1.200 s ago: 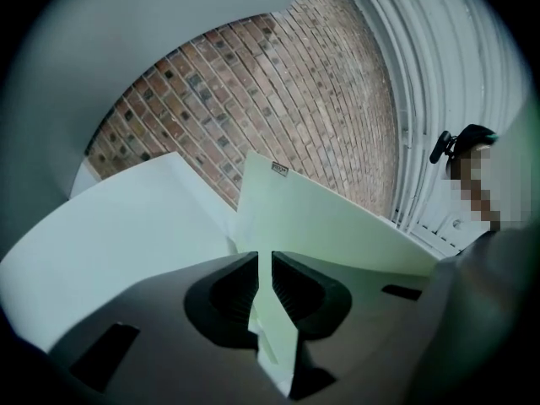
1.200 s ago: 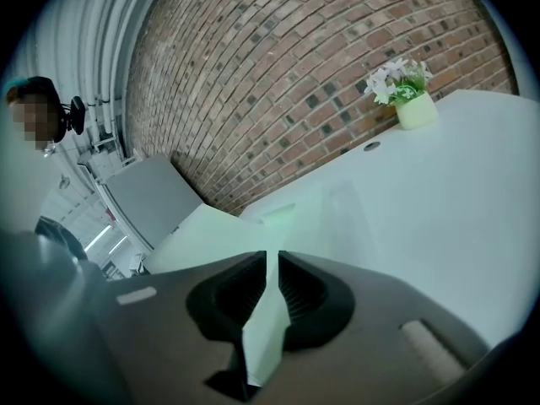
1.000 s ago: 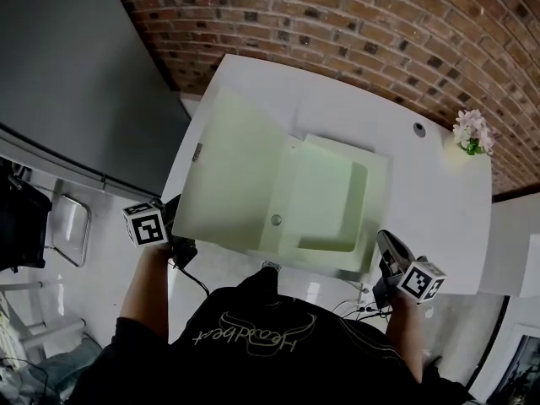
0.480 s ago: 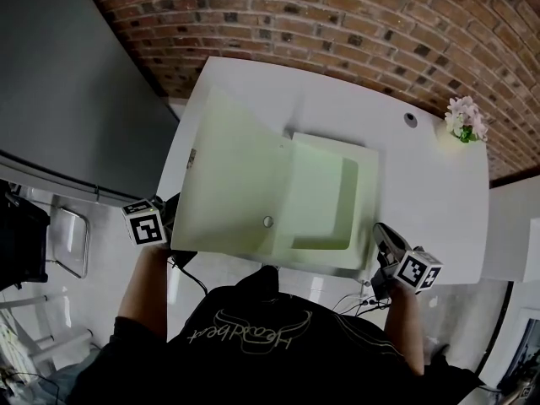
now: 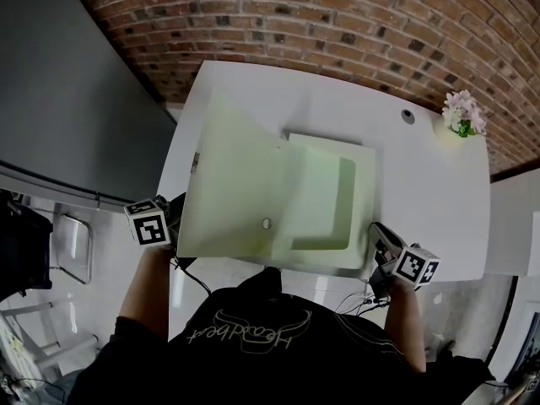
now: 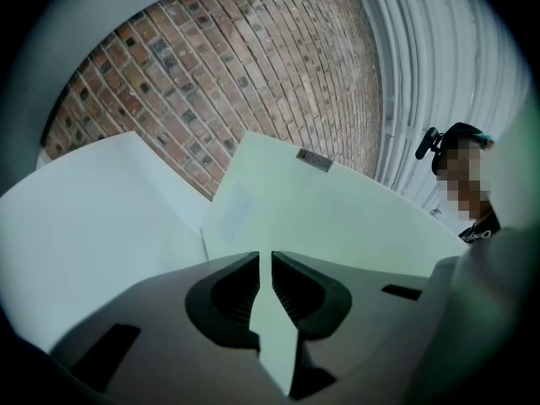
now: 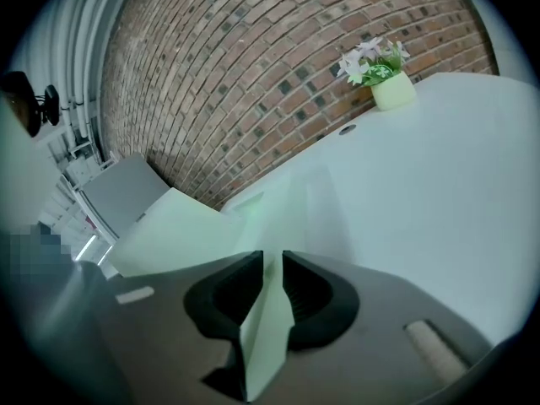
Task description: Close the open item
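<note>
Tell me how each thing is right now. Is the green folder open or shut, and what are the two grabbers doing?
folder: open, lying on the white table.
cover: raised part way and tilted, not yet shut.
left gripper: shut on the cover's edge.
right gripper: shut on the folder's right edge.
flower pot: upright, at the table's far right corner.

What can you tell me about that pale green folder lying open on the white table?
The folder is pale green, thin, perhaps plastic or card. It is open: its right half, with a pocket, lies flat on the white table; its left cover tilts upward. A small round snap sits near the cover's near edge. The left gripper is shut on the cover's edge, the right gripper on the right half's near corner.
</note>
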A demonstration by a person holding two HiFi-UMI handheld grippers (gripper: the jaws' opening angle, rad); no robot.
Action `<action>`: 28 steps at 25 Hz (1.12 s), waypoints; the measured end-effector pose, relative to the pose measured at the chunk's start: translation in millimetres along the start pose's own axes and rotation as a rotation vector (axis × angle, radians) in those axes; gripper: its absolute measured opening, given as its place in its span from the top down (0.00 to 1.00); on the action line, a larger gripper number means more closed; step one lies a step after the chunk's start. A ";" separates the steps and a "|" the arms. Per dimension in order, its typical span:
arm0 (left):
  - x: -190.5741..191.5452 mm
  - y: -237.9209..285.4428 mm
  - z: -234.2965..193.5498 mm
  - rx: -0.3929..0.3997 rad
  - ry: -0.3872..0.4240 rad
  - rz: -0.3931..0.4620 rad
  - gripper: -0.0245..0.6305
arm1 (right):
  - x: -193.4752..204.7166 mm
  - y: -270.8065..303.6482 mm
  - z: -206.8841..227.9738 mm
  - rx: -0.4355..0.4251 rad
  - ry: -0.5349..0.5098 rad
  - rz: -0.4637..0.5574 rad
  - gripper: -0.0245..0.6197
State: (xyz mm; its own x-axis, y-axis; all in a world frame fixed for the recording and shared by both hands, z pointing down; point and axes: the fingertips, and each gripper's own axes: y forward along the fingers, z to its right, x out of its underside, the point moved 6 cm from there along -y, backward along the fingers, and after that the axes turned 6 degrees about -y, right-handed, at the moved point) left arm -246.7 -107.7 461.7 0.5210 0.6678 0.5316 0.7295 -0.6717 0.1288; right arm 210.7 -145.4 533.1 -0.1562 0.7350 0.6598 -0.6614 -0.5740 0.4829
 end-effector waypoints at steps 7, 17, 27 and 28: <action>-1.5 3.9 5.4 0.014 -0.011 -0.001 0.90 | 2.4 3.0 1.6 -0.018 0.026 -0.001 0.86; -3.1 15.9 10.5 0.029 -0.007 -0.016 0.90 | 3.5 4.4 1.1 0.011 -0.017 0.007 0.87; -1.0 30.6 13.7 0.059 -0.004 -0.042 0.90 | 5.9 13.3 -7.7 -0.024 -0.010 0.007 0.87; -1.4 31.8 14.5 0.061 -0.001 -0.045 0.90 | 5.8 14.4 -8.5 -0.024 -0.014 0.006 0.87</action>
State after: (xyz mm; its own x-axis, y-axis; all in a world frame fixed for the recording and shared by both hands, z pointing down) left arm -217.7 -125.4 453.0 0.4876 0.6972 0.5255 0.7778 -0.6203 0.1013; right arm 194.1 -146.4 539.0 -0.1499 0.7266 0.6705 -0.6779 -0.5692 0.4653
